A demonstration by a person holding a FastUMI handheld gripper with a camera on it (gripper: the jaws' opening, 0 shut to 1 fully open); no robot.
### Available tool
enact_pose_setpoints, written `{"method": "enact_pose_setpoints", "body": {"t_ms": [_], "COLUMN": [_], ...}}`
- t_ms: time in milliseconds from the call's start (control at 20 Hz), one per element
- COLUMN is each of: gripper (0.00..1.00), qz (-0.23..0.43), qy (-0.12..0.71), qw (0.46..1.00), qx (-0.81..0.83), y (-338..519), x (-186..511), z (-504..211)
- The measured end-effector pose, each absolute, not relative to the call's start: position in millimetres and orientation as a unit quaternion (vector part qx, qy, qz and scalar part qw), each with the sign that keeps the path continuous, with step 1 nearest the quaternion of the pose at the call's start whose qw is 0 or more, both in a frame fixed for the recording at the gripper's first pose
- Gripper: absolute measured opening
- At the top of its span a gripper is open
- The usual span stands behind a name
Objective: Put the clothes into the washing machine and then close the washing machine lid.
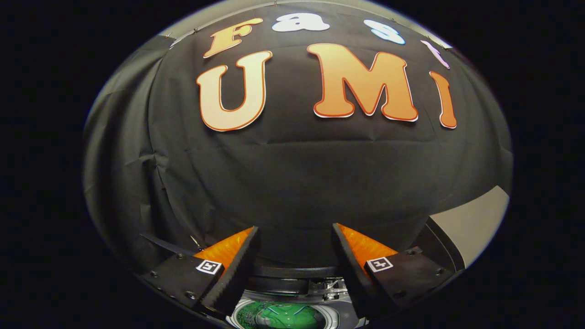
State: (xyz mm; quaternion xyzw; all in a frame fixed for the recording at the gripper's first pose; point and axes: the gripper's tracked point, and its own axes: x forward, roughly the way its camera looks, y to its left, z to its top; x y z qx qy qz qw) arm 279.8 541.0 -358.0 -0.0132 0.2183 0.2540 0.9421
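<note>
My gripper (295, 233) is open, its two orange fingers with black toothed pads (240, 269) spread wide and nothing between them. It is held high, facing the black cloth wall. Far below, between the finger bases, I see the washing machine (297, 285) from above. Its round drum opening (281, 315) shows green cloth lying inside. A dark curved part, likely the raised lid, lies just behind the opening; I cannot tell its exact position.
The black cloth wall (292, 173) stands straight ahead of the fingers. A pale grey surface (475, 224) shows beyond the right finger, past the cloth's edge.
</note>
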Motion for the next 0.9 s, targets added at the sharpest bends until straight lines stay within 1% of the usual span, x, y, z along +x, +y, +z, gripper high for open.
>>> {"method": "enact_pose_setpoints", "body": {"t_ms": [600,900], "gripper": [0.99,0.99], "qz": [0.258,0.262], "qy": [0.217,0.216], "qw": [0.941,0.941], "qx": [-0.018,-0.019], "y": [517.6,500.4], "x": [230.2,191.7], "z": [-364.4,-378.7]}}
